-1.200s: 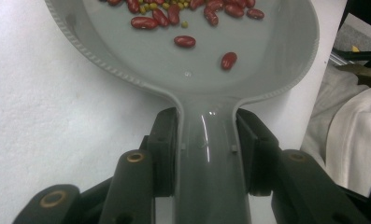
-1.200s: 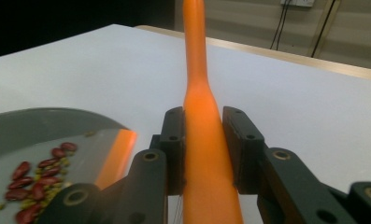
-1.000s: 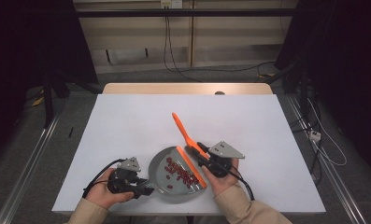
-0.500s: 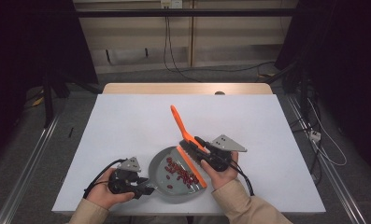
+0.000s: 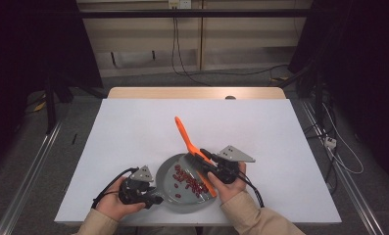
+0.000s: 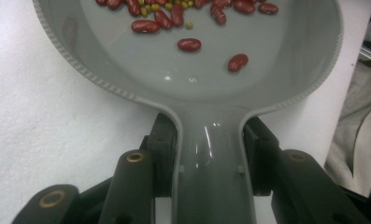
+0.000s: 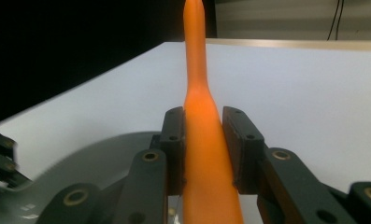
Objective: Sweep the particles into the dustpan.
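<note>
A grey pan [image 5: 168,172] sits near the table's front edge with red beans [image 5: 188,180] and a few small yellow ones [image 6: 151,7] in it. My left gripper [image 5: 154,199] is shut on the pan's handle [image 6: 211,158], which runs straight between the jaws. My right gripper [image 5: 202,157] is shut on an orange spatula [image 5: 184,136]. Its handle [image 7: 203,116] rises up and away to the left, and its blade [image 5: 208,184] rests among the beans at the pan's right side.
The white table top [image 5: 133,127] stretches away behind the pan, with a wooden strip [image 5: 197,93] along its far edge. Cables hang on the wall and floor beyond. A person's sleeves [image 5: 260,215] come in at the bottom.
The right gripper has shifted slightly, and the spatula's handle tip has swung a little to the left while the blade stays in the beans. The left gripper and pan have hardly moved.
</note>
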Demonstrator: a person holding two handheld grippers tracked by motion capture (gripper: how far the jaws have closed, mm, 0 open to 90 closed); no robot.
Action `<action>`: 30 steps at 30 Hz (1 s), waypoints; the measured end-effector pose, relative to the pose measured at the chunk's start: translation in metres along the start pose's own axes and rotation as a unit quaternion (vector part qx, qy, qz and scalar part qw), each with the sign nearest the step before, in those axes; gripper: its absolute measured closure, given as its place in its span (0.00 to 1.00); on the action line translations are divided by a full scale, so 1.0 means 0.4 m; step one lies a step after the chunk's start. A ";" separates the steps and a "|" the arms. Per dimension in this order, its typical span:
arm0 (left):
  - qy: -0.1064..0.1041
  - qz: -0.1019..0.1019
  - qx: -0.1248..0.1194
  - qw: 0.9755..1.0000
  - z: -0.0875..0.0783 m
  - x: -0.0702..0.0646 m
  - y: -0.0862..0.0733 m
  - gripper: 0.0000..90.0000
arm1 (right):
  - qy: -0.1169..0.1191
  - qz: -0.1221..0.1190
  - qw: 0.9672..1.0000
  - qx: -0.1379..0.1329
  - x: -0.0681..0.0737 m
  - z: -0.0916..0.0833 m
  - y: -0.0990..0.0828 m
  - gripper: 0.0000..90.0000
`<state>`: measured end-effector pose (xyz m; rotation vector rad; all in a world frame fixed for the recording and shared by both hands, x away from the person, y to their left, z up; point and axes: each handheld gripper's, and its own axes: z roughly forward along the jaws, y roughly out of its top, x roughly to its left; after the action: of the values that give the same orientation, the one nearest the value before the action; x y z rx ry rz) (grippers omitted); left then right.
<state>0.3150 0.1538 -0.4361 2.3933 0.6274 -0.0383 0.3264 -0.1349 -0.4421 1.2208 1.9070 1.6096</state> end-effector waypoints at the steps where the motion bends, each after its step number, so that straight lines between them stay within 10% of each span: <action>1: 0.002 -0.003 0.000 1.000 0.002 -0.001 0.001 0.70 | 0.003 -0.003 1.000 0.001 0.004 0.001 0.000 0.79; 18: 0.039 -0.033 -0.072 0.996 -0.020 0.028 -0.015 0.71 | -0.029 -0.026 0.999 -0.030 -0.052 -0.040 0.049 0.79; 30: 0.090 -0.073 -0.130 0.985 -0.049 0.066 -0.027 0.71 | -0.064 -0.036 0.997 -0.035 -0.108 -0.070 0.065 0.79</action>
<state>0.3309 0.1842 -0.4317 2.1102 0.8375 0.1885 0.3399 -0.1866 -0.4206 1.1824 1.7798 1.5104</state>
